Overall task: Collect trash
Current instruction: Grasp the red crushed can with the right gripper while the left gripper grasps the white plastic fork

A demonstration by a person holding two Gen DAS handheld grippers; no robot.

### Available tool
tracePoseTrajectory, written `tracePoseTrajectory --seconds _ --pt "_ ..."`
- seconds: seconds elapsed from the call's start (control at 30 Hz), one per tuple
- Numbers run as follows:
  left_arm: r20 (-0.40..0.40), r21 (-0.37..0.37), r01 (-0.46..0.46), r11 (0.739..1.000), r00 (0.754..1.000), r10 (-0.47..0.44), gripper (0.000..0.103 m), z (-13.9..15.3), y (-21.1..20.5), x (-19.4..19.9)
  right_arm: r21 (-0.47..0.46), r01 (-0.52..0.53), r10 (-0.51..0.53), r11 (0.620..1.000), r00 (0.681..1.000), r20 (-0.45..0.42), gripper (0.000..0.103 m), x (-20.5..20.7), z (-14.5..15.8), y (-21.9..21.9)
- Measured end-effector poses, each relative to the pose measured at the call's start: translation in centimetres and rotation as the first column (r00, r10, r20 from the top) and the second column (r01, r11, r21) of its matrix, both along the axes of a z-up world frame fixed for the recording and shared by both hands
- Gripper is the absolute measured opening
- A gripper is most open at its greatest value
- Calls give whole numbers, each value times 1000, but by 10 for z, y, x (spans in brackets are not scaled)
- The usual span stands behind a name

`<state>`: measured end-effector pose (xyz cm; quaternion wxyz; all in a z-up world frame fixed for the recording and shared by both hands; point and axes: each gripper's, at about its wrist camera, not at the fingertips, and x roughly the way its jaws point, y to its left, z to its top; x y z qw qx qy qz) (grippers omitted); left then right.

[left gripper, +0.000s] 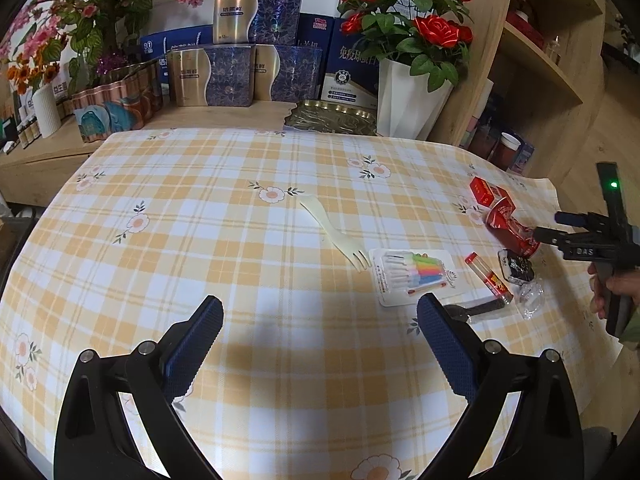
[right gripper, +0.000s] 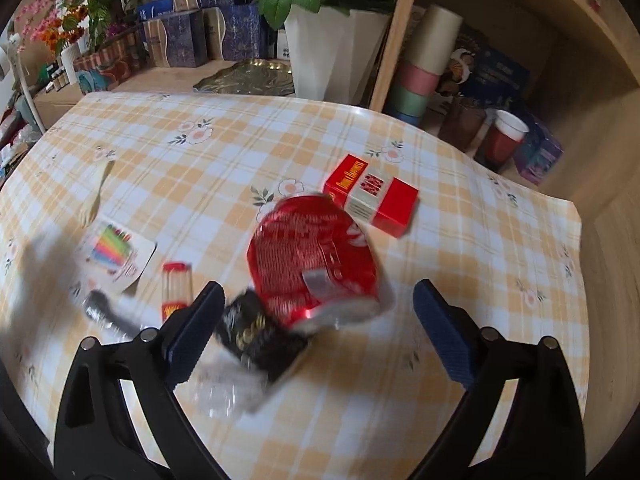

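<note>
Both claws gape: right claw (right gripper: 316,316) over crushed can (right gripper: 312,264), left claw (left gripper: 320,344) level.

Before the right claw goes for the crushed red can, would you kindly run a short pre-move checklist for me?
1. Right claw open: ok.
2. Crushed red can ahead between the fingers: ok, though off-centre to the left.
3. Nothing else in the closing path: not ok, the black packet lies against the left finger.
4. Red box apart from the can: cannot tell, they overlap in this view.
5. Left claw open and away from the can: ok.
6. Sharp image: not ok, the right wrist view is motion-blurred.
</note>
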<state>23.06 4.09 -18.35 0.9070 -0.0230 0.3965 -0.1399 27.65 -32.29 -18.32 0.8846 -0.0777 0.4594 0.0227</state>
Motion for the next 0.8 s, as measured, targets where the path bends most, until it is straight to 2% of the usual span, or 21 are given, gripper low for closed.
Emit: tracePoseTrajectory --seconds 0.13,0.27,0.4,0.43,0.53,0.63,0.67,0.77,0.8 --pt "-20 -14 10 1000 1000 -11 95 -7 -7 9 -6 10 -11 1000 997 -71 93 29 -20 6" --pt "-40 -27 18 999 999 -19 93 -12 -13 16 44 77 -70 996 987 -144 86 52 -40 0" --pt "-60 -41 25 999 998 -28 88 -16 -18 26 37 120 -113 992 980 -166 82 57 -48 -5" --pt "-67 -45 26 999 997 -29 87 -18 -19 30 44 119 -111 992 981 -162 79 55 -47 -6" --pt "-87 -52 14 999 996 -19 78 -24 -23 44 74 121 -110 990 984 -144 57 49 -40 -12" --pt "-134 -73 -16 997 991 6 66 -33 -27 66 91 122 -112 988 988 -110 37 45 -28 -18" --pt "-146 -77 -27 997 989 16 58 -35 -29 72 97 122 -112 988 988 -103 31 45 -26 -20" --pt "-171 -52 -45 998 985 35 40 -43 -39 92 105 130 -122 986 989 -78 17 40 -18 -27" --pt "-172 -41 -43 998 984 36 38 -45 -42 95 114 135 -128 984 989 -72 16 39 -16 -30"
